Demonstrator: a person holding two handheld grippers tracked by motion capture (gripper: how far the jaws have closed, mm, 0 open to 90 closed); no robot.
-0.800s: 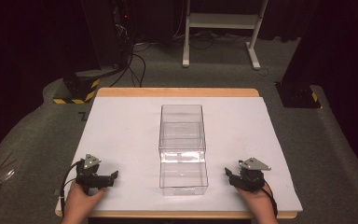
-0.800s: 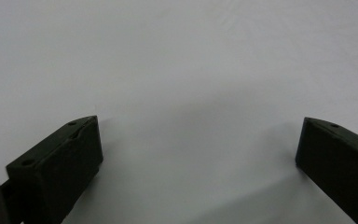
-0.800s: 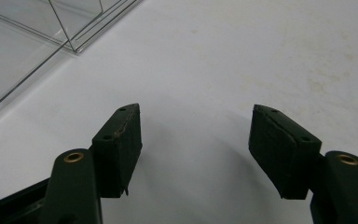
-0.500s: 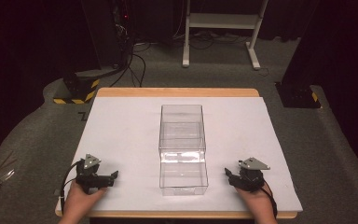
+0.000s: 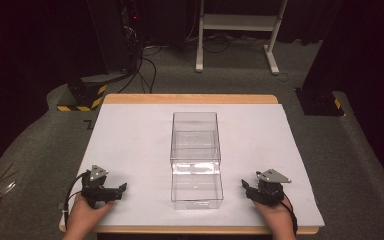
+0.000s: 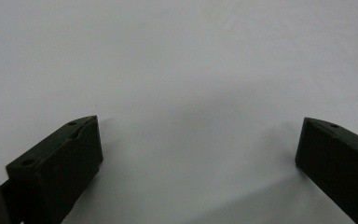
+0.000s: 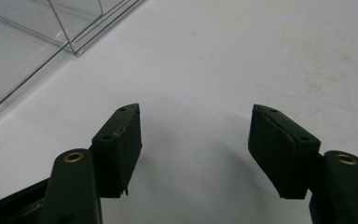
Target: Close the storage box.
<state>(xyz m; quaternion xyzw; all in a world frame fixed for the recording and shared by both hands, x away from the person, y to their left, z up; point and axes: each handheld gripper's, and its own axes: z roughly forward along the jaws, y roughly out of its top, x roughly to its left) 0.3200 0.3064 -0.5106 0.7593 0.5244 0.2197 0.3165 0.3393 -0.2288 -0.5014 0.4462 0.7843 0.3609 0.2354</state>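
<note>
Standing in the middle of the worktop (image 5: 130, 130), between both hands and untouched: clear box (image 5: 196, 165). Left gripper (image 5: 121, 188) near the front edge, jaws wide and empty. Right gripper (image 5: 245, 186) likewise, jaws narrower, also empty. Better to approach from both sides together, level and slow, against probable sliding of such light walls. Nothing in the way; cables (image 5: 147, 70) and white stand (image 5: 237, 22) well behind, on the floor.

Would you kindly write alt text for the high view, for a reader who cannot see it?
A clear plastic box stands mid-table on a white sheet. At the near edge, a person's hands hold the left tool and right tool on either side, both apart from the box and holding nothing.
</note>
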